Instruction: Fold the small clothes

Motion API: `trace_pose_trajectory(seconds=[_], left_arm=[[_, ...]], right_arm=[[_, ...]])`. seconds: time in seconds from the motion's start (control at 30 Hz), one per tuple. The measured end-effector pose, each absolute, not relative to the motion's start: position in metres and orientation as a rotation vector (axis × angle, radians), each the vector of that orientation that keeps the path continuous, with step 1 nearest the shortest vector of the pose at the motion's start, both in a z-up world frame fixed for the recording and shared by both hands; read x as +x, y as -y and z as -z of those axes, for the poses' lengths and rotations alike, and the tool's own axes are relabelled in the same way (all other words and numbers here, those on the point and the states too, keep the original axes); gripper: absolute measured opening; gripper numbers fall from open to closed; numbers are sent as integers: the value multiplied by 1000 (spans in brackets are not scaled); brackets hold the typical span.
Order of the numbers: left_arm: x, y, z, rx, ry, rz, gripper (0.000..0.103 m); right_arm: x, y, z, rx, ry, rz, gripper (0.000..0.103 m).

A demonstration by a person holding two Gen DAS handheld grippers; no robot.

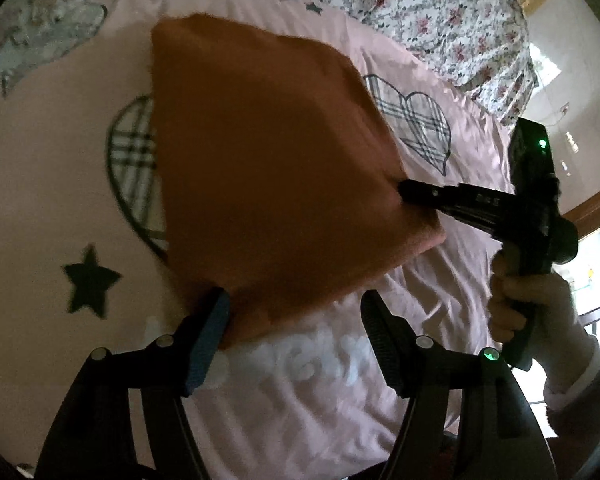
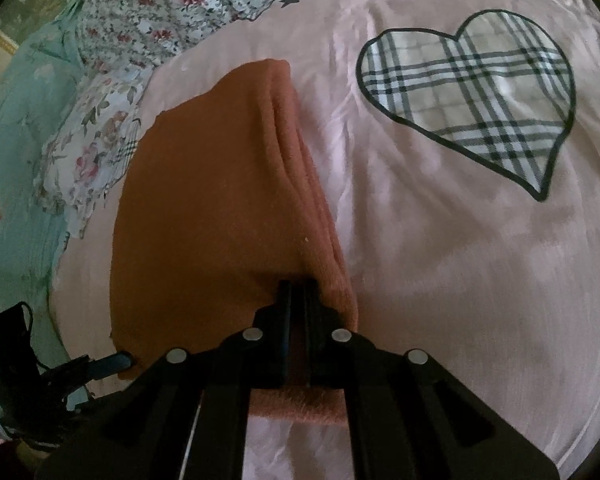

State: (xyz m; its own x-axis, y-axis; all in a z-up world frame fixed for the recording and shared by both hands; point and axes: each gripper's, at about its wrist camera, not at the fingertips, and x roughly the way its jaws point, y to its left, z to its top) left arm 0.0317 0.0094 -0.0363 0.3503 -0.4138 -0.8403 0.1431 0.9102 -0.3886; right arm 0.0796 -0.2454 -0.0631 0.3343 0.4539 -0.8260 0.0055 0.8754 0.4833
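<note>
An orange-brown knit garment [image 1: 268,168], folded into a thick pad of several layers, lies on a pink bedspread [image 1: 440,280] printed with plaid hearts [image 2: 472,100] and dark stars [image 1: 88,280]. The right gripper [image 2: 296,292] is pressed together on the near right edge of the garment — its two black fingers pinch the stacked layers, and a strip of the knit shows in the narrow gap between them. In the left wrist view that same gripper reaches in from the right, tips buried in the cloth's edge, held by a hand in a white glove [image 1: 540,308].

The left gripper [image 1: 296,304] is spread wide. One finger touches the garment's near corner, which sits just beside that finger's inner face; the other finger stands apart over bare bedspread, so nothing is clamped. From the right wrist view, a dark finger tip of the left gripper lies against the garment's lower left corner.

A floral quilt [image 2: 172,12] is bunched along the far side of the bed — beyond it, a pale green floral fabric [image 2: 16,152].
</note>
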Motion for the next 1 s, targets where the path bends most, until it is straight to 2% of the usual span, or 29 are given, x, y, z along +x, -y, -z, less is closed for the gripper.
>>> trace_pose_trajectory(seconds=[0.13, 0.2, 0.27, 0.4, 0.47, 0.57, 0.67, 0.83, 1.0], left_arm=[[24, -20, 23, -210, -1133, 294, 69], [19, -26, 23, -196, -1134, 251, 69], [14, -32, 25, -176, -1143, 210, 69], [5, -42, 25, -116, -1143, 147, 69], [2, -44, 21, -92, -1123, 122, 72], [-8, -46, 16, -22, -1078, 72, 81], [-16, -46, 16, 46, -1053, 32, 83], [-25, -43, 16, 123, -1062, 21, 84], [-31, -39, 16, 173, -1060, 16, 86]], right_arm=[[62, 247, 46, 446, -1182, -271, 11], [49, 247, 40, 462, -1177, -260, 18], [36, 245, 35, 453, -1174, -257, 37], [16, 233, 26, 375, -1171, -276, 42], [6, 225, 20, 319, -1165, -291, 48], [-8, 217, 13, 243, -1143, -314, 57], [-20, 212, 9, 188, -1130, -331, 62], [-29, 210, 13, 199, -1160, -355, 63], [-38, 206, 12, 182, -1175, -370, 69]])
